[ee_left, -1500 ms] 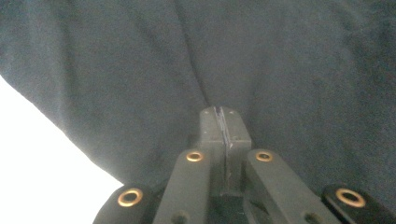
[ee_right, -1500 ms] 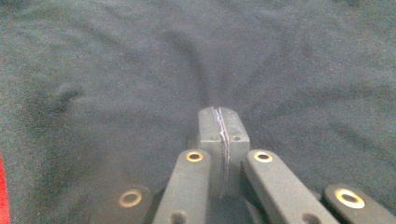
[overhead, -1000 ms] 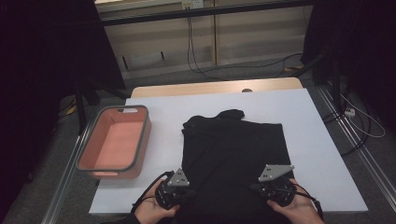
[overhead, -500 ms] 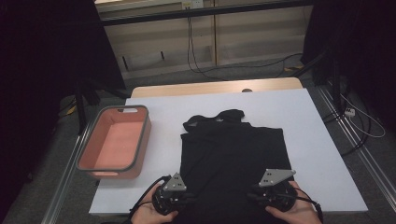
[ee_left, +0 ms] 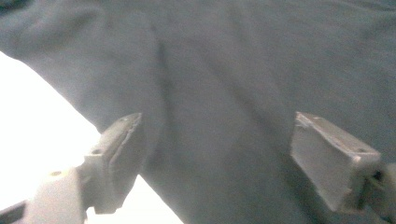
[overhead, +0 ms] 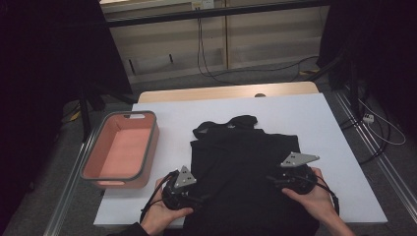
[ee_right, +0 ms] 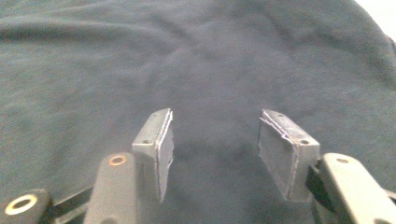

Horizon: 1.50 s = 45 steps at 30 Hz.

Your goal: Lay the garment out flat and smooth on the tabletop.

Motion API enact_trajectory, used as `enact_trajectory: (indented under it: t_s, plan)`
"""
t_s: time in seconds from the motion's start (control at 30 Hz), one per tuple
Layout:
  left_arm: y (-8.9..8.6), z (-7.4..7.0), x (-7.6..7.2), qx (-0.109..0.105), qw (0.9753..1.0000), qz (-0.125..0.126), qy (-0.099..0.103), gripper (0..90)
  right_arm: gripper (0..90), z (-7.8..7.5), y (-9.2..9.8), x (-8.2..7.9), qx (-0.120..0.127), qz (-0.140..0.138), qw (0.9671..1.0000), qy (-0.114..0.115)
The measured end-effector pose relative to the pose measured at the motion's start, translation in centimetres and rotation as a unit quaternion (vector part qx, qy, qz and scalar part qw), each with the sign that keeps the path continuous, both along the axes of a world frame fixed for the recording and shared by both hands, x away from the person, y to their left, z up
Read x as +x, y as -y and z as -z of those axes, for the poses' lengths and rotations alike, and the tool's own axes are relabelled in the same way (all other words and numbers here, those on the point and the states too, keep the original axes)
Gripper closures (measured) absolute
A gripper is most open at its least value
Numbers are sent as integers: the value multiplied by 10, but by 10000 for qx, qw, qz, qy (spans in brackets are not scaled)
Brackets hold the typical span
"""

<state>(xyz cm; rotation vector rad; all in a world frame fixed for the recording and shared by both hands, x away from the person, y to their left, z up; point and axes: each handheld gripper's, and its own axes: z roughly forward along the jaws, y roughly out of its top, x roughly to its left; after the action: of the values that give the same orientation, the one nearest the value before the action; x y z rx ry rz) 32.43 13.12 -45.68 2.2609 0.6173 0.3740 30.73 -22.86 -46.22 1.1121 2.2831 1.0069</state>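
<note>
A black garment point(overhead: 246, 167) lies spread on the white table point(overhead: 305, 118), its collar end toward the far side. My left gripper point(overhead: 199, 199) sits at the garment's near left edge, jaws open over the dark cloth point(ee_left: 233, 93) with white table showing at its left. My right gripper point(overhead: 273, 179) rests on the garment's near right part, jaws open above the cloth point(ee_right: 210, 70) with nothing between them. A hand holds each gripper from the near edge.
A pink bin with a grey rim point(overhead: 120, 150) stands at the table's left edge. Beyond the table's far side is a wooden strip point(overhead: 221, 92), with cables on the floor behind. Metal rails run along both sides.
Both grippers have drawn slightly toward the near edge of the table, and the garment has slid a little nearer with them. Both stay open.
</note>
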Motion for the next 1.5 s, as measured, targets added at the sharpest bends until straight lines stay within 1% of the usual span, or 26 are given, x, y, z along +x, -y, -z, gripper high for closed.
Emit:
enact_trajectory:
  t_s: [0.07,0.13,0.2,0.27,0.3,0.33,0.37,0.43,0.5,0.53,0.57,0.6,0.67,0.7,0.73,0.77,0.8,0.83,0.87,0.93,0.97,1.0,1.13,1.23,1.33,1.5]
  plan:
    - [2,2,7,-41,9999,-107,33,174,439,2,1,4,-7,10,10000,-48]
    - [4,3,12,-50,9999,-143,-7,174,442,4,0,5,-49,-23,9999,-139]
    - [6,4,16,-7,9999,-108,21,176,465,7,-2,6,-152,-40,9997,-202]
    - [11,4,19,3,9999,-73,123,191,501,8,-3,7,-129,-43,9996,-253]
    - [14,4,21,-62,9998,-76,187,192,524,8,-4,7,-130,-34,9995,-279]
    - [17,4,23,-72,9998,-64,201,192,565,8,-4,8,-127,-43,9995,-291]
    - [20,4,26,-36,9998,-52,185,191,636,8,-4,8,-120,-58,9995,-301]
    - [26,5,29,62,10000,21,70,213,754,7,-5,9,-102,-82,9994,-328]
    - [32,5,30,249,9996,106,22,277,813,7,-5,10,-92,-109,9992,-370]
    - [34,6,29,245,9996,156,11,307,861,7,-5,10,-88,-122,9992,-361]
    - [36,7,29,195,9997,176,-14,354,877,7,-6,10,-78,-139,9992,-378]
    - [36,7,29,260,9993,263,-61,418,884,7,-6,9,-97,-140,9992,-365]
    - [35,8,30,115,9991,352,-185,510,889,6,-6,9,-111,-137,9992,-355]
    - [35,8,29,111,9990,390,-190,578,891,7,-7,9,-123,-143,9992,-339]
    - [34,7,29,115,9981,537,-269,680,892,7,-6,9,-122,-149,9992,-336]
    - [34,8,28,73,9978,563,-345,795,893,6,-6,9,-118,-155,9992,-340]
    - [34,8,27,14,9979,525,-390,855,894,6,-6,8,-116,-160,9992,-345]
    - [34,7,27,76,9979,518,-390,893,895,6,-6,8,-119,-157,9992,-346]
    - [34,8,26,34,9980,478,-413,900,895,6,-6,7,-129,-161,9992,-345]
    - [32,7,27,76,9977,506,-444,900,896,6,-6,5,-128,-191,9991,-367]
    - [31,7,26,32,9976,473,-498,900,896,6,-5,5,-126,-209,9990,-372]
    - [30,6,26,111,9973,504,-514,900,896,6,-5,3,-130,-226,9989,-379]
    - [25,5,22,66,9967,509,-627,900,897,6,-5,-2,-116,-287,9987,-404]
    - [20,5,14,26,9962,524,-696,900,896,6,-6,-7,-107,-346,9985,-420]
    - [13,5,5,64,9955,576,-750,900,896,6,-8,-14,-122,-442,9980,-444]
    - [8,4,-7,117,9943,675,-811,900,896,5,-12,-22,-176,-509,9974,-476]
